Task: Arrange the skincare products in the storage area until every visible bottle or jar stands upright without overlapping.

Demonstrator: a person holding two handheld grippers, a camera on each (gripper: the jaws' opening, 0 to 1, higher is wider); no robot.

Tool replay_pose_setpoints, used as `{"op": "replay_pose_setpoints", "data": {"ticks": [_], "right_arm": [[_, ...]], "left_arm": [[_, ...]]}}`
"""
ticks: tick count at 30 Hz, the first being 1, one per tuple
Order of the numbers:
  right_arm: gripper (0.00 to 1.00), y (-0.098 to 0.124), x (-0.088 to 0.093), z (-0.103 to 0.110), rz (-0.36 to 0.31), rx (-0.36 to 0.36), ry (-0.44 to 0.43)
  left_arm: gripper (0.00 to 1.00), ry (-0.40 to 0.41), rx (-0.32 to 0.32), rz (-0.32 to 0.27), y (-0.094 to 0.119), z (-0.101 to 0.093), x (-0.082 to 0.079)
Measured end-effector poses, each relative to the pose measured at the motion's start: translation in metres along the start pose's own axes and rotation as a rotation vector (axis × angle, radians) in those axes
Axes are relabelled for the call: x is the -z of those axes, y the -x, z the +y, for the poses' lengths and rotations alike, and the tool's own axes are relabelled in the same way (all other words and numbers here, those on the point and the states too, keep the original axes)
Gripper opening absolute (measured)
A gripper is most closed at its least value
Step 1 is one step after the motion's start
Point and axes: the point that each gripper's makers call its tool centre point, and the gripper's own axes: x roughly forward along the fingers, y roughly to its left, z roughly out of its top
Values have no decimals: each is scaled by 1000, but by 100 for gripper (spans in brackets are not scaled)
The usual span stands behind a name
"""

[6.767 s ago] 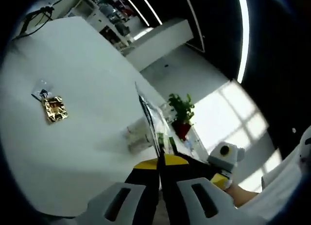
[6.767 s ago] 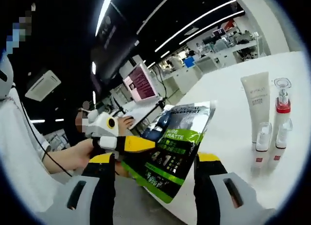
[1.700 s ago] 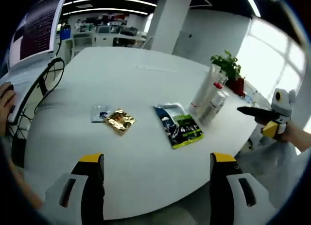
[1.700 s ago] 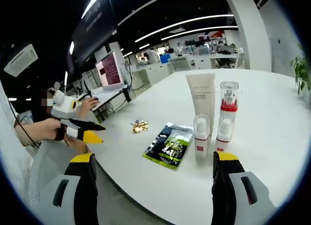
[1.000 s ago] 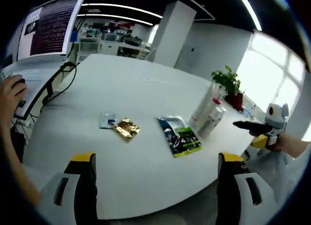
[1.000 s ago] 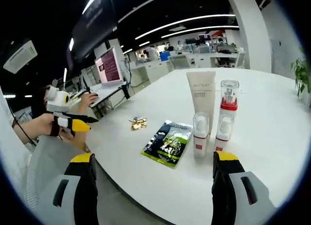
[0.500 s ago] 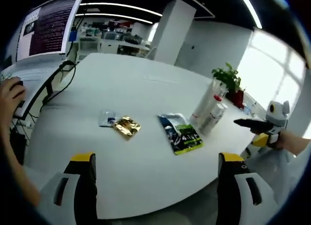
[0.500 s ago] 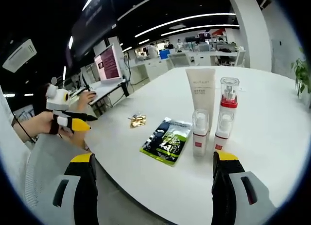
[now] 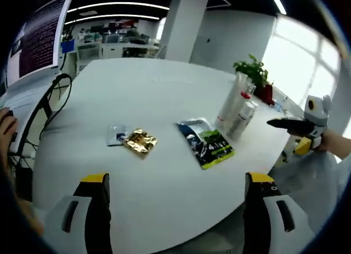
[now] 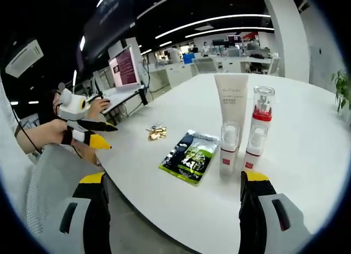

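Several white skincare products stand upright in a tight cluster on the white table (image 10: 307,155): a tube (image 10: 232,103), a tall pump bottle with a red collar (image 10: 261,114) and two small bottles (image 10: 228,147) in front. In the left gripper view the cluster (image 9: 237,111) stands at the far right. A green-and-black pouch (image 10: 189,155) (image 9: 207,143) lies flat beside them. My left gripper (image 9: 176,179) is open and empty, well back from the table edge. My right gripper (image 10: 173,177) is open and empty too, facing the bottles. Each gripper appears in the other's view, left (image 10: 90,134) and right (image 9: 296,128).
A gold sachet (image 9: 140,141) (image 10: 157,133) and a small clear sachet (image 9: 116,135) lie left of the pouch. A black cable (image 9: 49,100) runs along the table's left edge near a monitor (image 9: 35,37). A potted plant (image 9: 252,73) stands behind the bottles.
The pouch, held up in my shut left gripper 6.8 s ago, now lies flat on the table and both grippers are open. Over the last second only the views shifted a little.
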Motion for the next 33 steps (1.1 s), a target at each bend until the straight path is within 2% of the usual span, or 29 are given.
{"op": "replay_pose_setpoints", "data": {"ticks": [5, 9, 14, 22, 27, 33], "right_arm": [[99, -1, 1, -1, 5, 4, -10], [99, -1, 3, -2, 12, 8, -7], [99, -1, 4, -3, 16, 11, -16], [99, -2, 7, -5, 33, 21, -26], [99, -2, 10, -7, 50, 25, -28], [99, -2, 12, -10, 56, 36, -37]], "left_arm": [[88, -86, 15, 39, -17, 5, -2], [77, -130, 34, 66, -30, 13, -4], [76, -191, 19, 113, -51, 31, -6], [69, -253, 16, 111, -78, 50, -20], [67, -262, 17, 137, -93, 66, -20], [65, -285, 28, 175, -104, 72, -16]]}}
